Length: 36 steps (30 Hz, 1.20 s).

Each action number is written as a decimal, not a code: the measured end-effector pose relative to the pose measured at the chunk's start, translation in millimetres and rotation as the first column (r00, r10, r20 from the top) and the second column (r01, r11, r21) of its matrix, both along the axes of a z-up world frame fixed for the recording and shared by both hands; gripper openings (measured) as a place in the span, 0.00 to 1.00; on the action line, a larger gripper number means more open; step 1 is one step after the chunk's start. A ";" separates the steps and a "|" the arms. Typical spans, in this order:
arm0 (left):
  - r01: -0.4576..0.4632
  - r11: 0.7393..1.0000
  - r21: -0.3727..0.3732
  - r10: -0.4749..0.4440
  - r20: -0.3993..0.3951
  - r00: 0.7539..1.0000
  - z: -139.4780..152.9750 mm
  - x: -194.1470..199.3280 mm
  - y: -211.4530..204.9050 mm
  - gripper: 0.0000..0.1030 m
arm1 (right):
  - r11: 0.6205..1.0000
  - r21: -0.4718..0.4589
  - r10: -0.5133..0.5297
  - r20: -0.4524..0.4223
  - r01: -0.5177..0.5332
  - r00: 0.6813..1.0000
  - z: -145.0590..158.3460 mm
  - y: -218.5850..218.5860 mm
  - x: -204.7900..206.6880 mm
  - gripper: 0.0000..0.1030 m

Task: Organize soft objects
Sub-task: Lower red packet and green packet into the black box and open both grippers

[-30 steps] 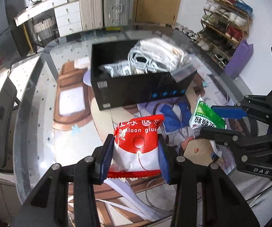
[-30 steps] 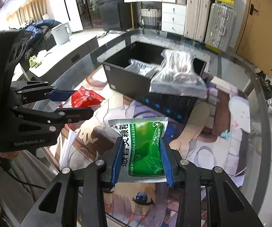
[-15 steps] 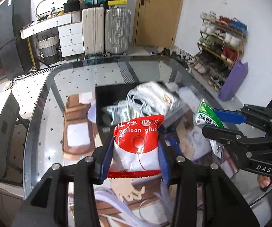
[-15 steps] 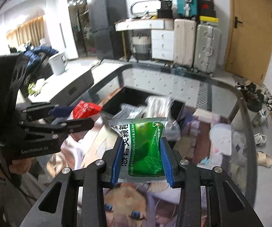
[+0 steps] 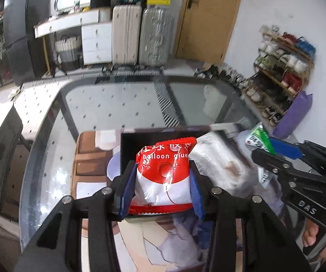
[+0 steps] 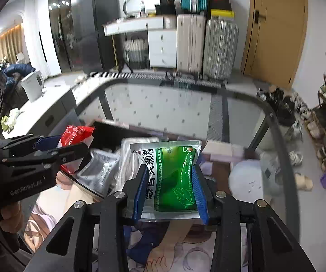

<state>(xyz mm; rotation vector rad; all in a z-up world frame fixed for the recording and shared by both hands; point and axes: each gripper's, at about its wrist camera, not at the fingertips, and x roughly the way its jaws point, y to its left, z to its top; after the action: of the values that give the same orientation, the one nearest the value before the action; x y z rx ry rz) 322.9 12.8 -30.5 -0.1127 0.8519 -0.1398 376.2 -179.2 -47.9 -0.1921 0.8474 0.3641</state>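
Both grippers have risen from the table over the past second and now hang above the black box (image 5: pixel 131 145). Left gripper (image 5: pixel 163 187) is clamped on a red packet (image 5: pixel 164 176) reading "balloon glue"; right gripper (image 6: pixel 169 188) is clamped on a green packet (image 6: pixel 174 181) (Chinese print). Clear bags (image 6: pixel 108 170) already lie in the box; these two seem left to drop. Gripper bodies read "GenRobot.AI" and "DAS".

Two held packets (image 5: pixel 163 176) (image 6: pixel 174 176), one black box (image 5: pixel 135 145)

Home, suitcases (image 6: pixel 208 45), shoe rack (image 5: pixel 283 68), fridge (image 6: pixel 90 29)
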 end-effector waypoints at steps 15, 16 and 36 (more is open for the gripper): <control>0.003 0.999 0.048 0.000 -0.056 0.998 -27.1 7.5 -1.1 0.41 | 0.996 0.034 0.089 -0.108 -0.086 0.990 -39.0 41.8 20.0 0.37; 0.008 0.998 0.062 -0.005 -0.048 0.999 -28.0 8.4 -3.8 0.41 | 0.996 0.038 0.085 -0.116 -0.081 0.990 -40.4 39.2 20.8 0.37; 0.056 0.995 0.081 -0.051 -0.067 0.996 -35.3 7.2 -22.0 0.45 | 0.994 0.061 0.092 -0.112 -0.085 0.990 -38.7 17.7 5.5 0.44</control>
<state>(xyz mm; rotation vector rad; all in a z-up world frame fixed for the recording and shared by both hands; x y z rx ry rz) 330.1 -9.2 -65.8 -0.0169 0.9243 -0.1515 381.7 -161.6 -86.5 -0.1578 0.9425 0.4851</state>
